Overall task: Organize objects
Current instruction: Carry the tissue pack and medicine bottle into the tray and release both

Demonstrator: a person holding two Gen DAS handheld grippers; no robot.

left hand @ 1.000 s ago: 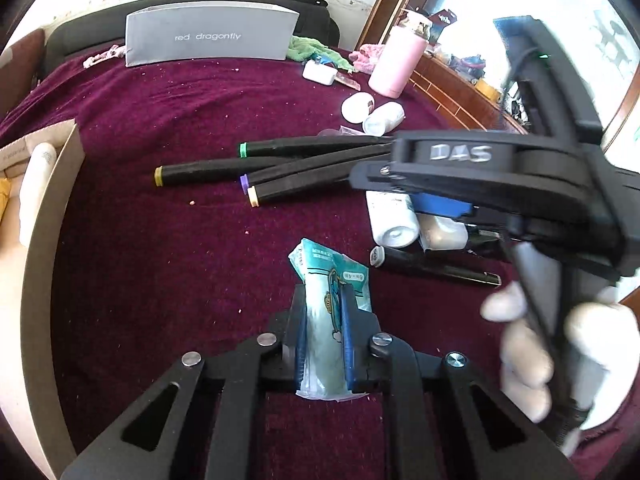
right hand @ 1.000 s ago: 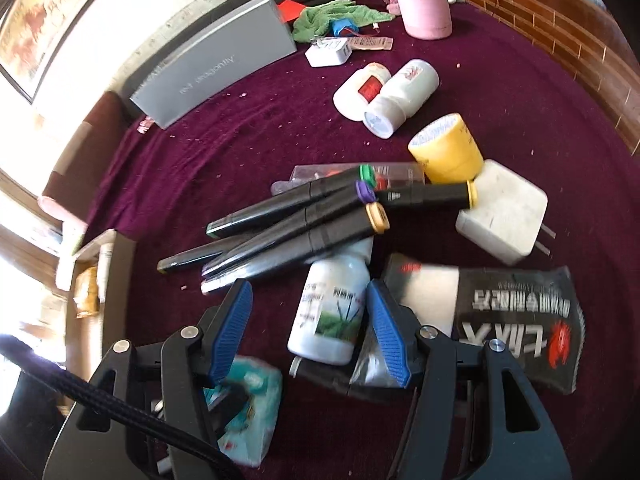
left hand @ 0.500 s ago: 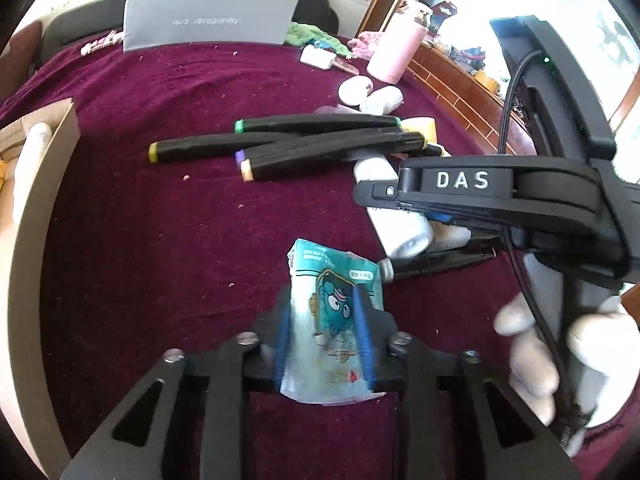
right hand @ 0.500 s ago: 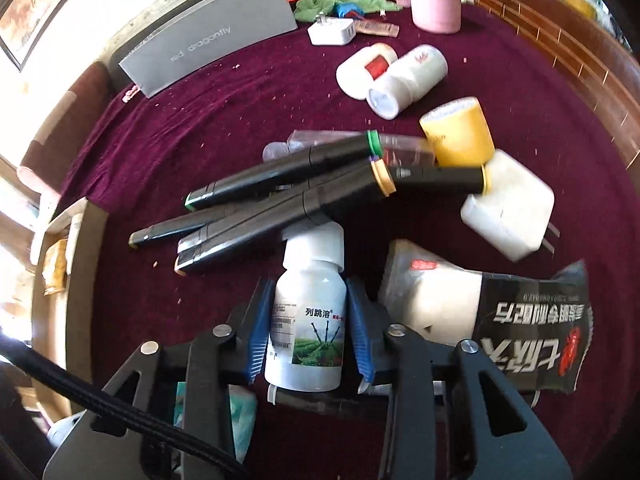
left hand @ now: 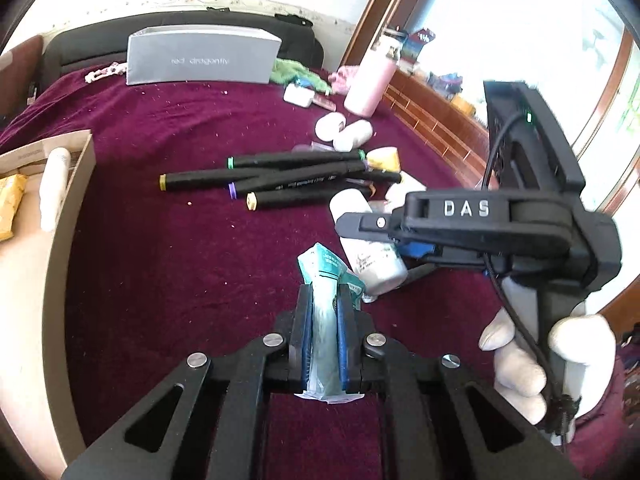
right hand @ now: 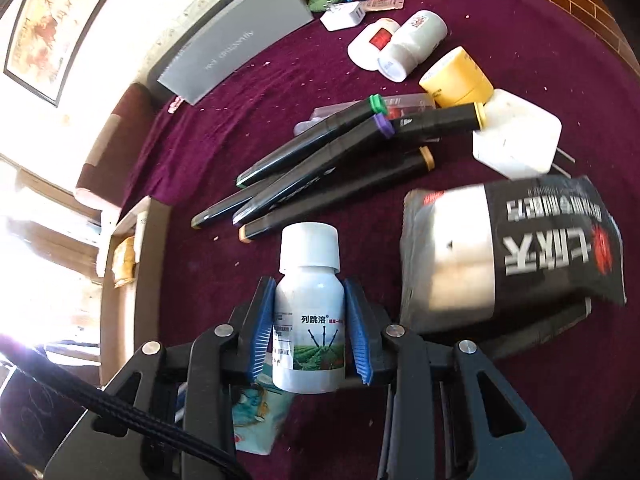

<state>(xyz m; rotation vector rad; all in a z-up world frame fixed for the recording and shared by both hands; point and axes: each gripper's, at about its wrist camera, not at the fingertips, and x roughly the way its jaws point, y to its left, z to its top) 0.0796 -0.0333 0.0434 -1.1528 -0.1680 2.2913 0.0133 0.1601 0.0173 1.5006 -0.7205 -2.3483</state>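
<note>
— Changed since a moment back?

— Both tongs. Right gripper point(right hand: 310, 292), gaping around the white bottle point(right hand: 308, 344) a second ago, now clamped on its label from both sides, blue pads flat against the body. Cap pointing to 12 o'clock.

— Off the cloth?

— Probably. Cap earlier tucked against the black markers point(right hand: 332, 172), now apart from them, with bare maroon cloth point(right hand: 224, 92) between. Hard to say for certain from the wrist view alone.

— And the left?

— Left gripper point(left hand: 324, 300) slackened half a second ago, with the teal packet point(left hand: 320, 260) lying broad between the fingers. Now pinched tight again, packet squeezed into a narrow fold, top sticking out toward 12.

— So, for the tidying?

— Two items secured at once, apparently ready to carry. Likely bound for the cardboard box point(left hand: 60, 240) at 9 o'clock in the left view, already holding a white tube and a yellow pack.

— Anything in the way?

— Right tool crowding in at 3 o'clock of the left view, bottle nearly touching the packet. Better taken over one at a time. Markers and the black-and-silver pouch point(right hand: 512, 248), at 2 o'clock of the bottle, not yet sorted.
</note>
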